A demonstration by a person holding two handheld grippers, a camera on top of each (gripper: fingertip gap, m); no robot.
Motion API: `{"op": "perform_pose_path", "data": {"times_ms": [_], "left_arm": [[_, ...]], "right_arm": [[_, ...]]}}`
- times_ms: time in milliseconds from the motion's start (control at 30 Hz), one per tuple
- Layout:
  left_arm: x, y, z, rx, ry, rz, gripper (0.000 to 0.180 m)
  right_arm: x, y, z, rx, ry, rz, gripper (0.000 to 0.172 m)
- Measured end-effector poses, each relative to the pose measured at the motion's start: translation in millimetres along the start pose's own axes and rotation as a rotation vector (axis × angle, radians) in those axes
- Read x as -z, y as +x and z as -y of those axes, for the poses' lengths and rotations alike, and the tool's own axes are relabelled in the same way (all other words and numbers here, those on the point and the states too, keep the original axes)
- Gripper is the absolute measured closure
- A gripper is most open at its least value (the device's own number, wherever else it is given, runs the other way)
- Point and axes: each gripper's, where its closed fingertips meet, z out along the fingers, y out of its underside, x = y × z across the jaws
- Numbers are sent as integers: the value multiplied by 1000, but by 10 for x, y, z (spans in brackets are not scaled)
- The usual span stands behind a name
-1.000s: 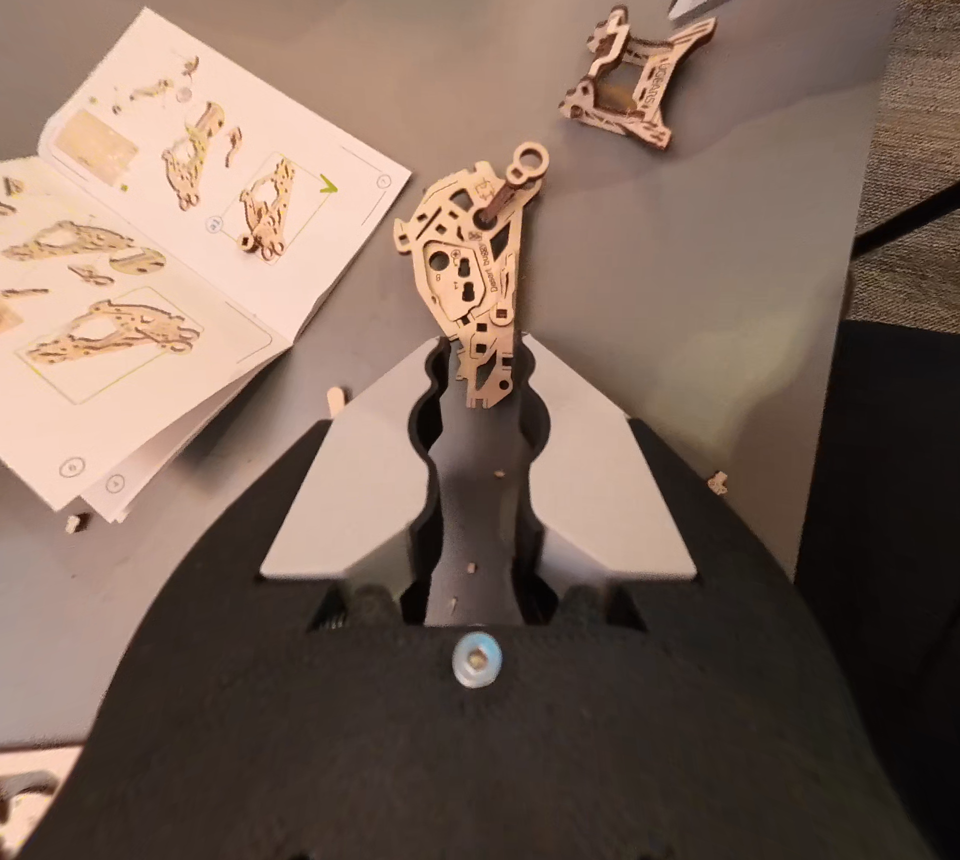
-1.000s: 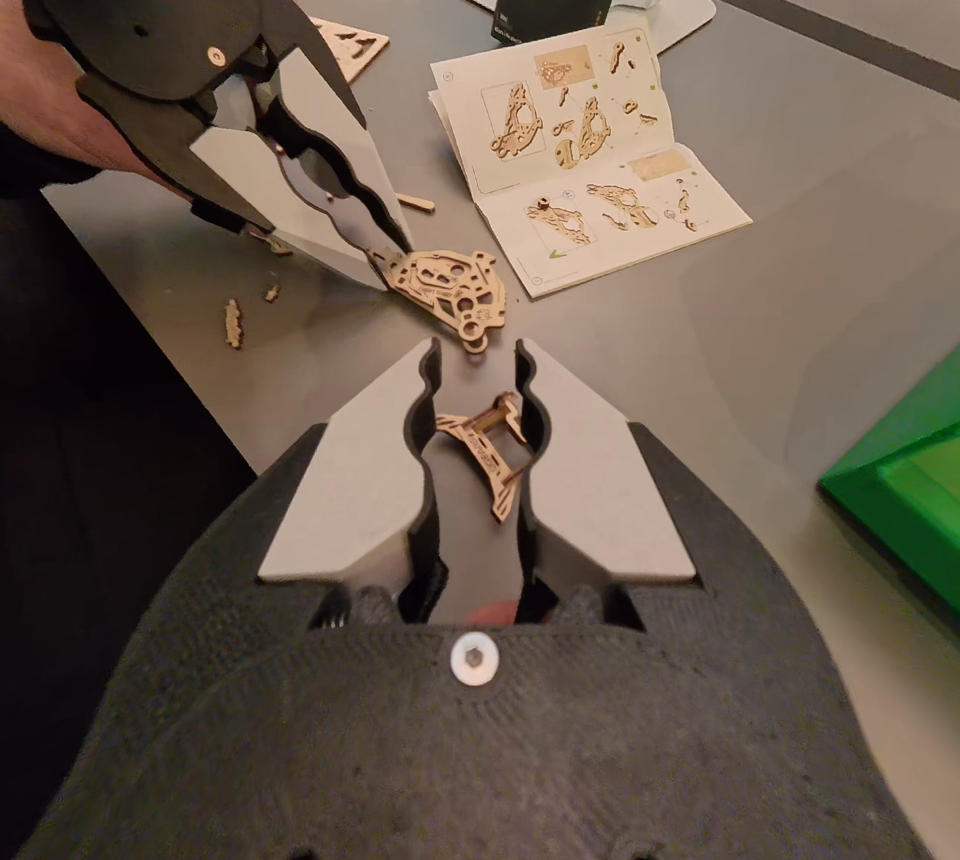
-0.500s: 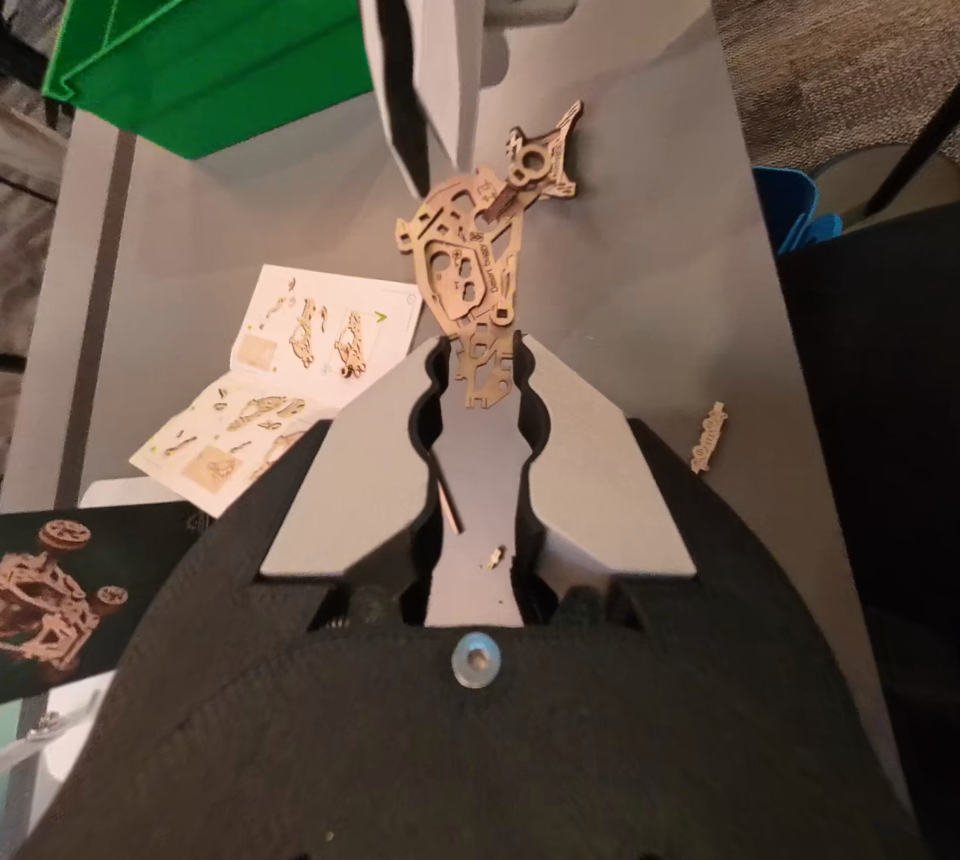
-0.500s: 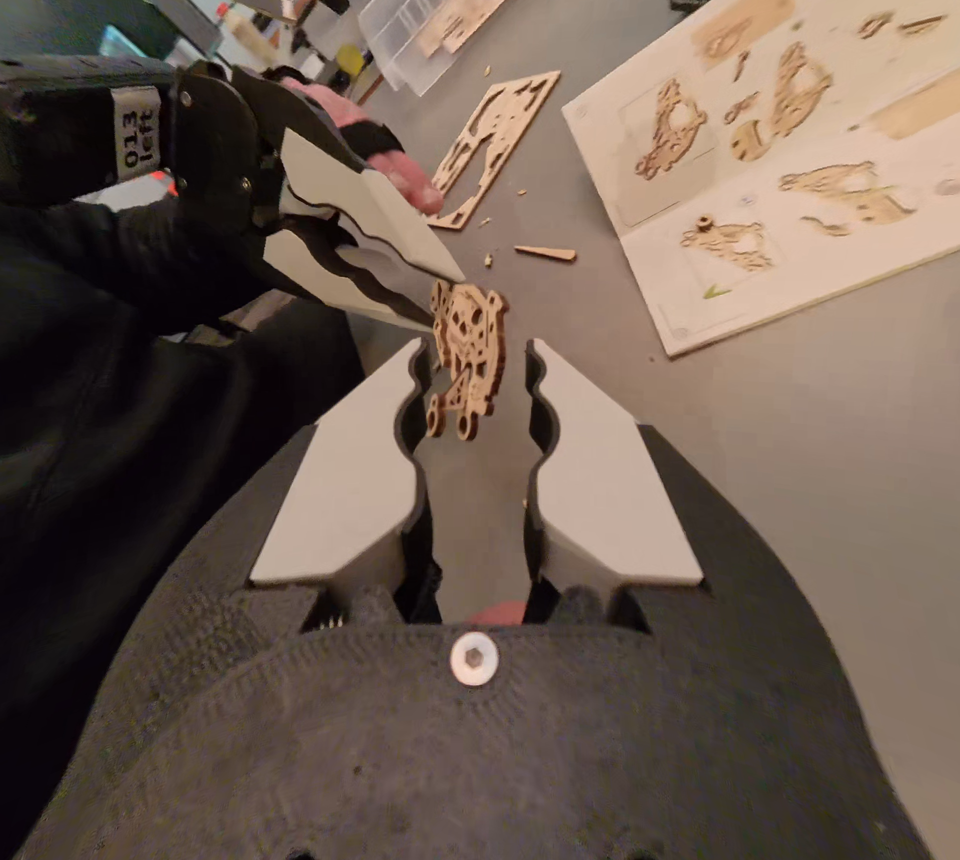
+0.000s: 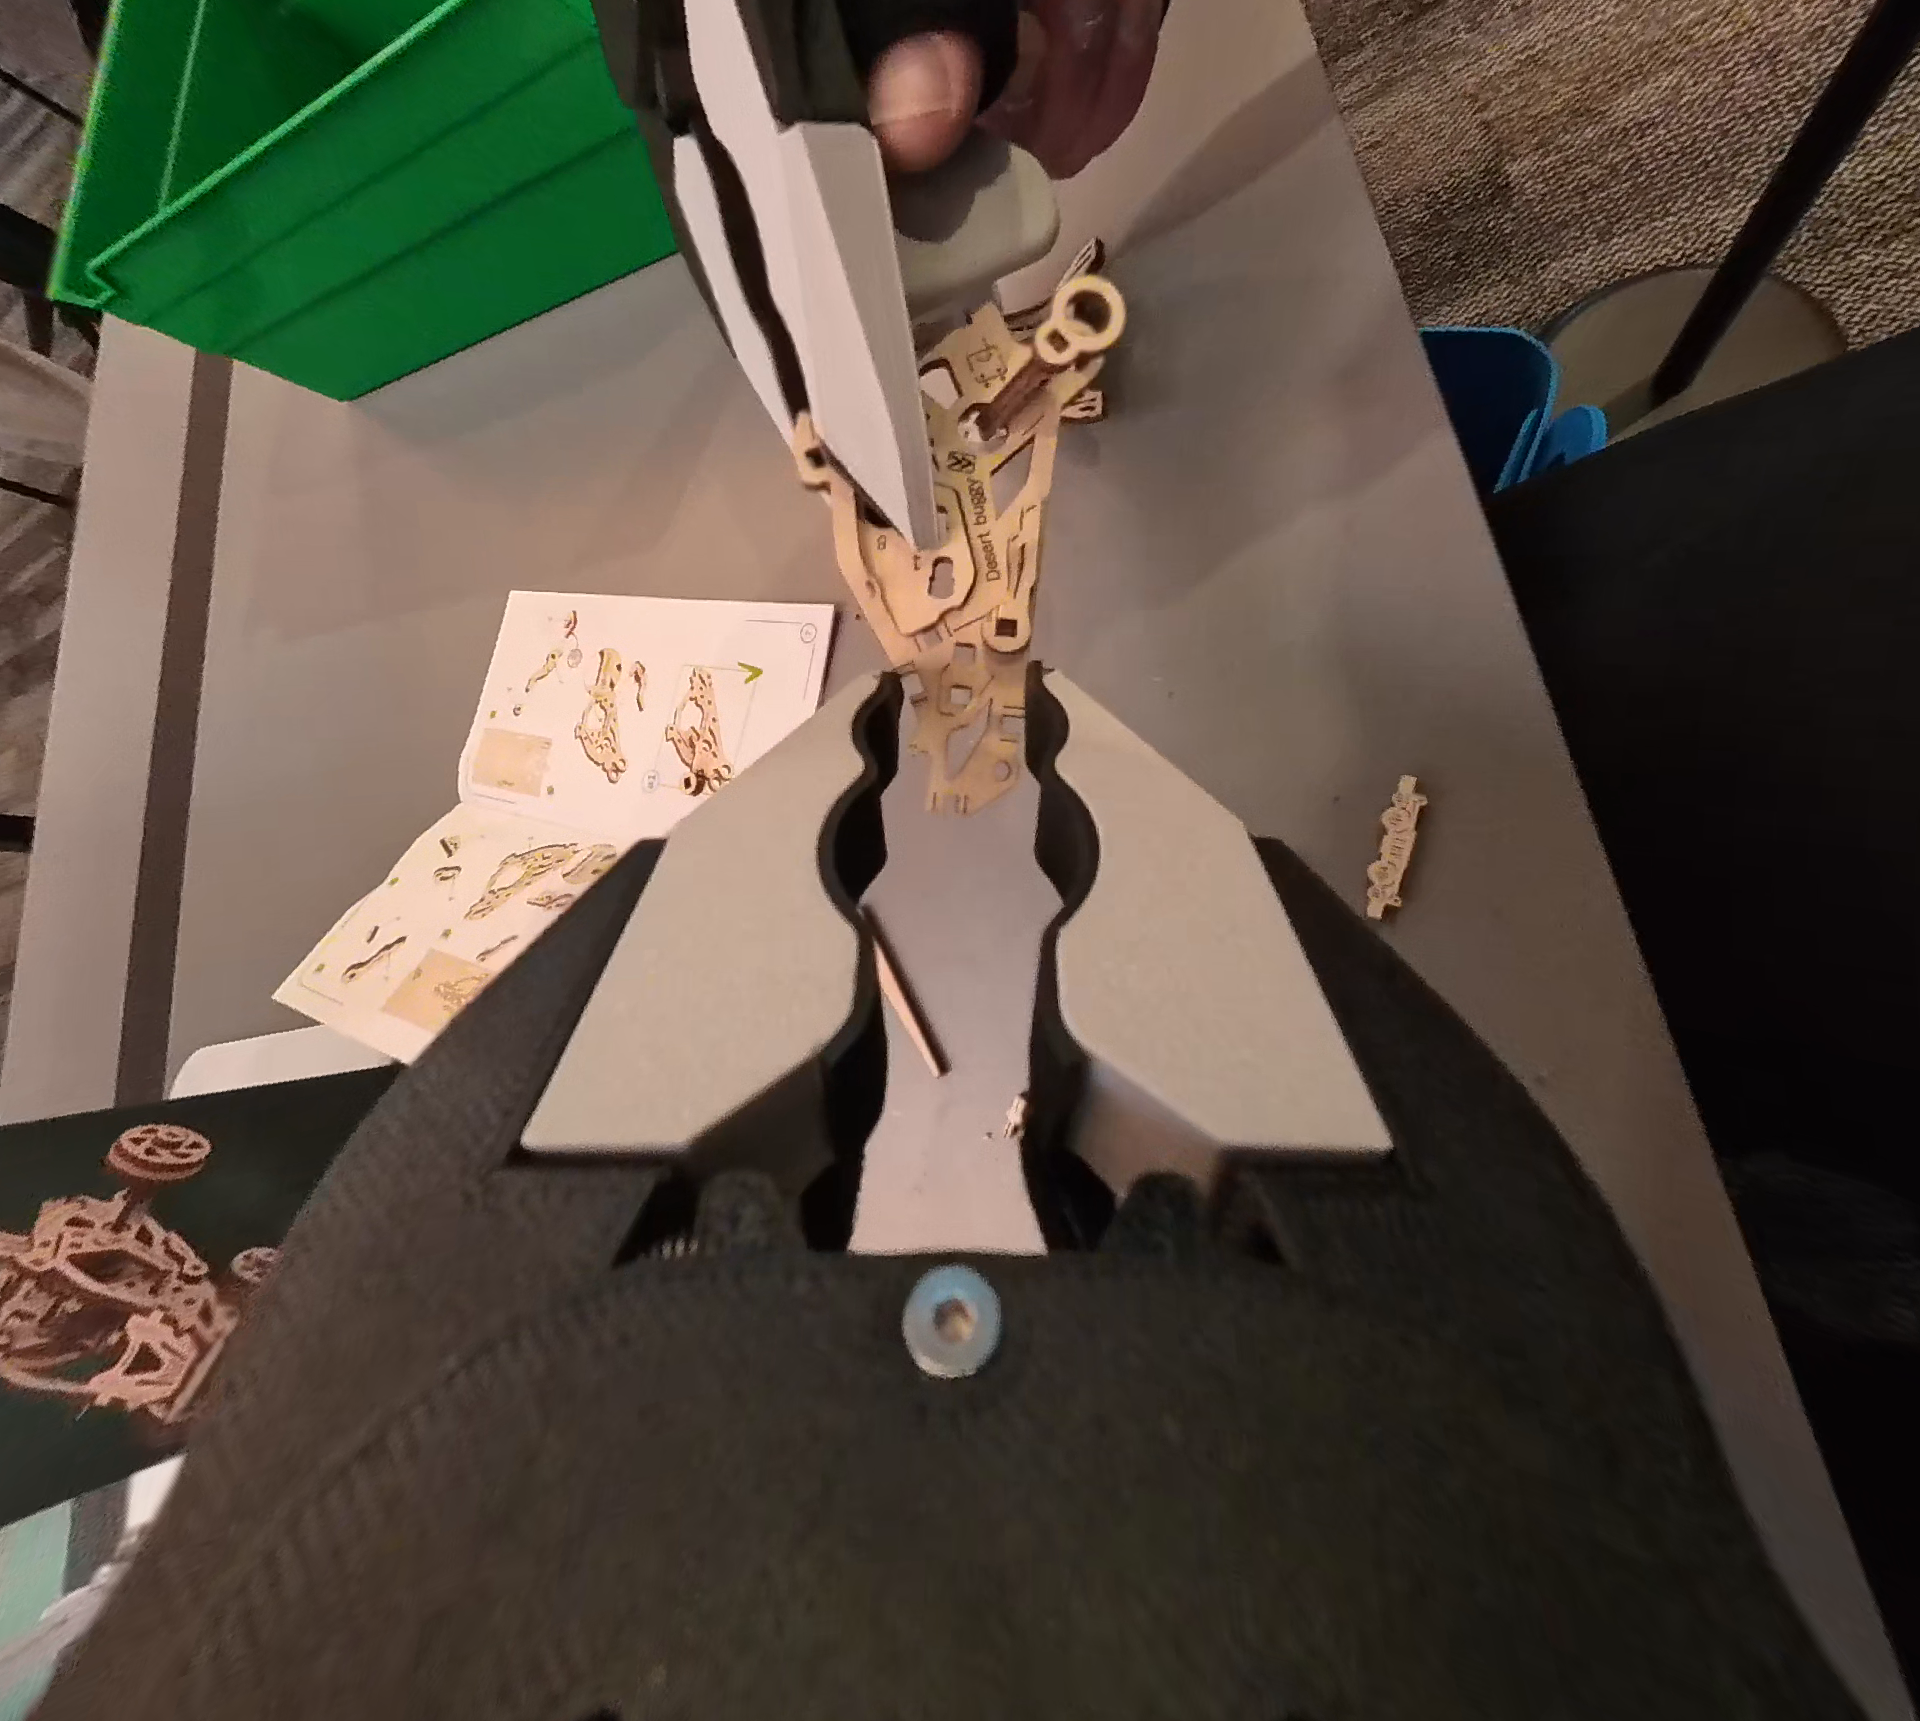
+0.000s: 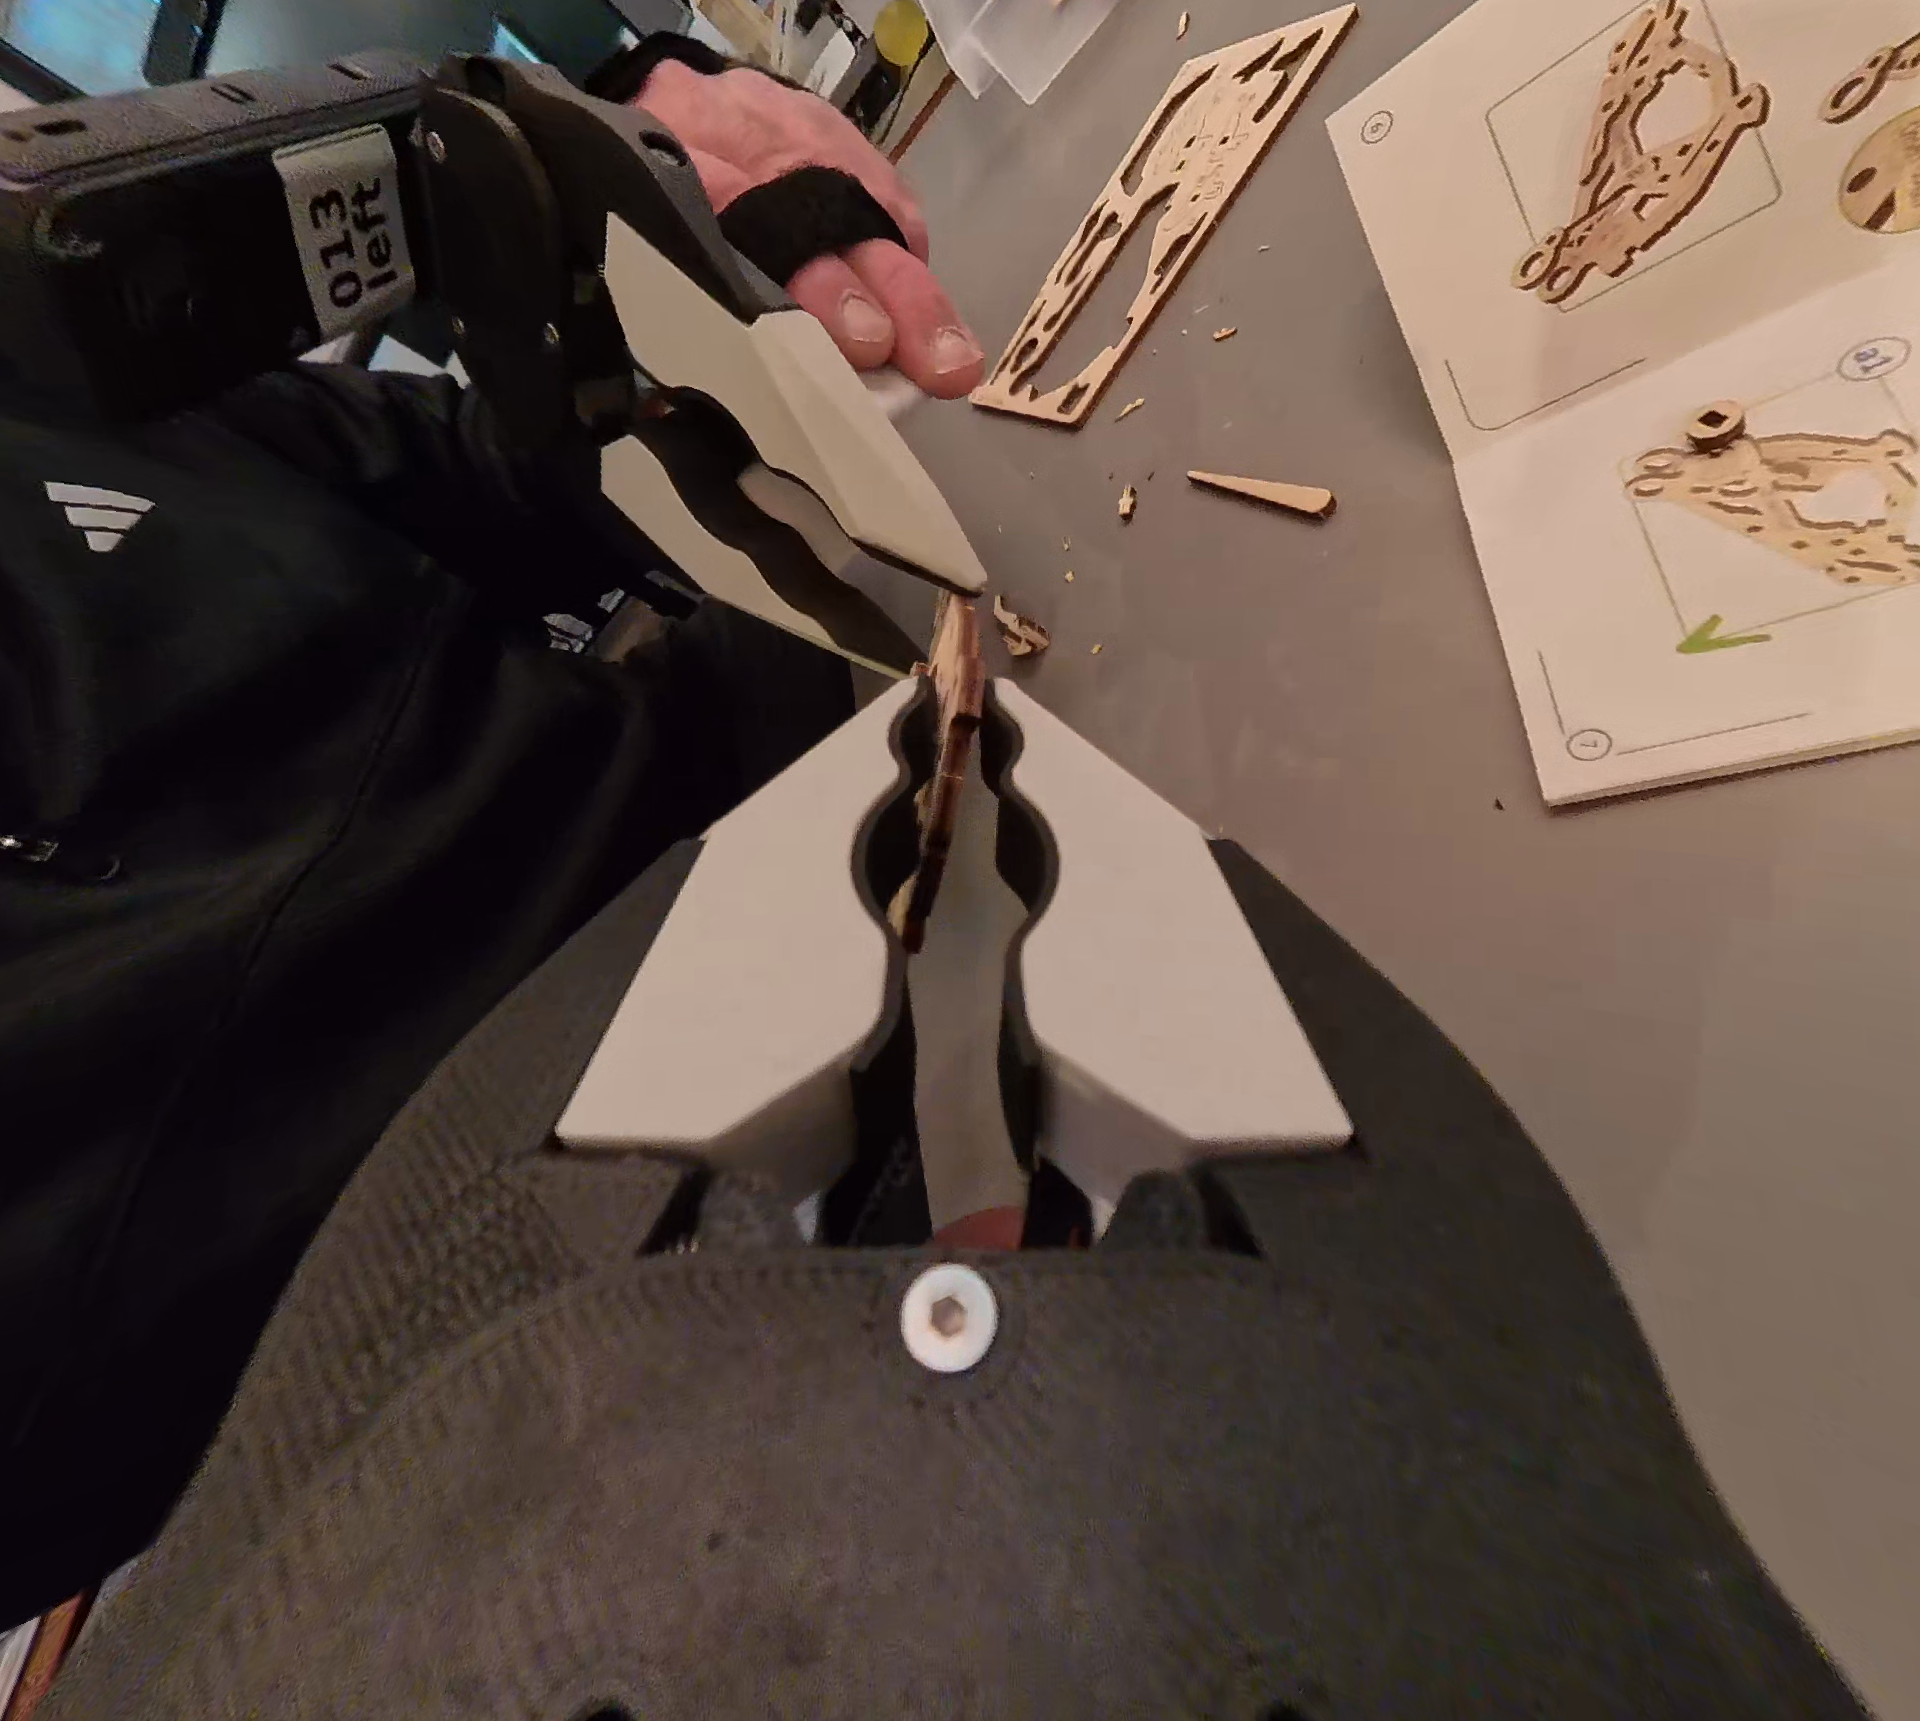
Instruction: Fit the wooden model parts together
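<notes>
— Where does the flat, pale laser-cut plywood frame plate [image 5: 971, 622] sit right now?

— Up off the grey counter [image 5: 1226, 591], between your two tools. Its long axis runs straight away from your left hand-held gripper [image 5: 961, 695] along the line of its fingers. The near, narrow end lies between that gripper's two grey fingers, which stand apart by about the plate's width; they look to be bearing on its two edges, though on the left side I can't be sure of contact.

— And the right one?

— Your right hand-held gripper [image 6: 961, 705] meets the same plate edge-on: from its own camera the plate is a thin brown strip running along the slot between the fingers, and the jaws are drawn in close on its two faces. So the two grips cross each other, left across the width, right across the thickness.

— What does the next move turn on?

— That crossing, I'd say. The far end of the plate carries a small wooden peg with a ringed head [image 5: 1081, 326], and a second wooden sub-assembly [image 5: 1081, 398] lies on the counter just behind it. Your right tool is nearer that end. Steer from there, and keep the plate's long axis in line with the left fingers.

— Anything else about?

— A white open instruction booklet [image 5: 634, 726] to the left, and green plastic bins [image 5: 343, 144] beyond.
</notes>
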Motion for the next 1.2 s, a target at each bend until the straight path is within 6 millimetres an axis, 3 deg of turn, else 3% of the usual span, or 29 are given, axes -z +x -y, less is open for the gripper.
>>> {"op": "perform_pose_path", "data": {"times_ms": [100, 233, 400, 567, 933, 1200], "left_arm": [[7, -13, -7, 54, 8, -25, 164], [55, -89, -29, 170, 38, -42, 155], [132, -114, 9, 501, 188, -202, 153], [244, -180, 152, 753, 386, -340, 173], [300, -90, 157, 829, 413, -458, 179], [241, -118, 141, 882, 394, -509, 179]], "right_arm": [[16, -7, 33, -13, 29, 14, 170], [52, -23, 92, -37, 80, 42, 169], [83, -78, 176, -38, 144, 77, 169], [76, -150, 238, -37, 190, 106, 169], [-14, -170, 146, 60, 126, 40, 160], [-54, -163, 125, 125, 44, 11, 169]]}}
